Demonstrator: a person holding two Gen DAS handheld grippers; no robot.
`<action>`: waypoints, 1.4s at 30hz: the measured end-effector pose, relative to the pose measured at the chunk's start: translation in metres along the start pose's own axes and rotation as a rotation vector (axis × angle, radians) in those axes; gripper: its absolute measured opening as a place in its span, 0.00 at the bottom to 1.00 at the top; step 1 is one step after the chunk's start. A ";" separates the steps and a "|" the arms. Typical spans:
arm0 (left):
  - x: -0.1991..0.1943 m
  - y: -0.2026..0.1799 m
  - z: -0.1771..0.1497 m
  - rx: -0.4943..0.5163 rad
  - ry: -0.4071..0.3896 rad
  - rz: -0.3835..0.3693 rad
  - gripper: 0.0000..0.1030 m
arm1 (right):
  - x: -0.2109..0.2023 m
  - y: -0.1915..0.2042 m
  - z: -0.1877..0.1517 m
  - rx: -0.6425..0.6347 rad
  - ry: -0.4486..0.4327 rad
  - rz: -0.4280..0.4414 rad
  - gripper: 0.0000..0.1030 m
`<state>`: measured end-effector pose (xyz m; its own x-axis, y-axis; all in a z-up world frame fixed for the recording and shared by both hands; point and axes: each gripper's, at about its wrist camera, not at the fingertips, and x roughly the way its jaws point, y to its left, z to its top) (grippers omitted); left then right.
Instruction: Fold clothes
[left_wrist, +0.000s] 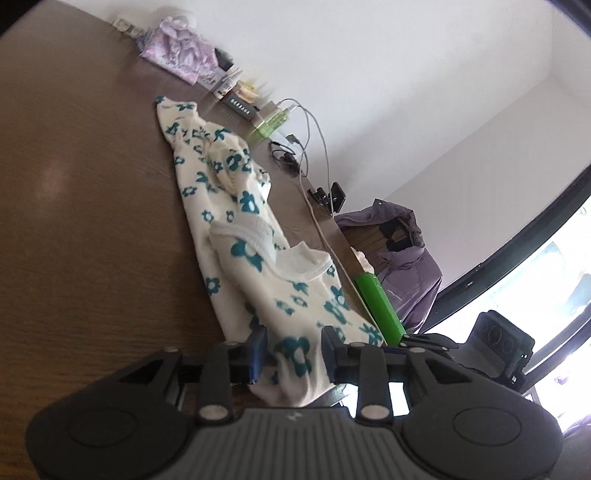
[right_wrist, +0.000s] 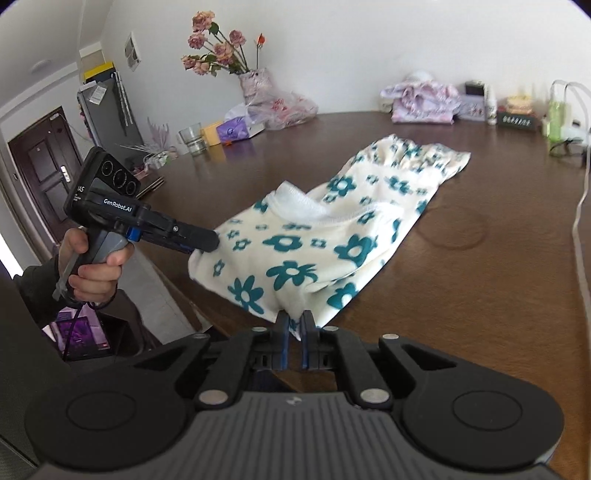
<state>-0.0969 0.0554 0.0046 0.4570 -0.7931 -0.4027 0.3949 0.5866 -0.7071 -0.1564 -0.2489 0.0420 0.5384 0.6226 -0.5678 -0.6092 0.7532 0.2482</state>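
A cream garment with teal flowers (right_wrist: 325, 229) lies stretched across the brown table (right_wrist: 480, 295), its white ribbed collar (right_wrist: 303, 205) folded on top. The near end is lifted off the table edge. My right gripper (right_wrist: 295, 332) is shut on the near hem, a fold of cloth pinched between its blue pads. My left gripper (right_wrist: 207, 242), held by a hand (right_wrist: 96, 273), grips the near left corner of the garment. In the left wrist view the garment (left_wrist: 236, 221) runs away from me, and a bunch of it fills the gap between the left gripper (left_wrist: 293, 354) pads.
Along the far table edge stand a vase of dried roses (right_wrist: 255, 85), a glass (right_wrist: 192, 140), a folded pink cloth (right_wrist: 421, 99) and a green bottle (right_wrist: 554, 122). White cables (right_wrist: 580, 221) run down the right side. A purple jacket (left_wrist: 402, 266) hangs beyond the table.
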 end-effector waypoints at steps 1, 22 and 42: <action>0.002 -0.002 0.002 0.022 0.001 0.010 0.27 | -0.005 0.000 0.002 -0.004 -0.014 -0.001 0.08; 0.034 -0.041 0.015 0.424 -0.021 0.242 0.16 | 0.064 0.028 -0.002 -0.153 -0.046 -0.057 0.08; -0.011 -0.077 0.007 0.692 0.032 0.113 0.84 | 0.031 0.017 0.045 -0.340 -0.057 -0.032 0.74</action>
<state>-0.1269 0.0195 0.0673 0.5054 -0.7192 -0.4767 0.7677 0.6270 -0.1320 -0.1237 -0.2075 0.0636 0.5866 0.6178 -0.5237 -0.7452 0.6649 -0.0503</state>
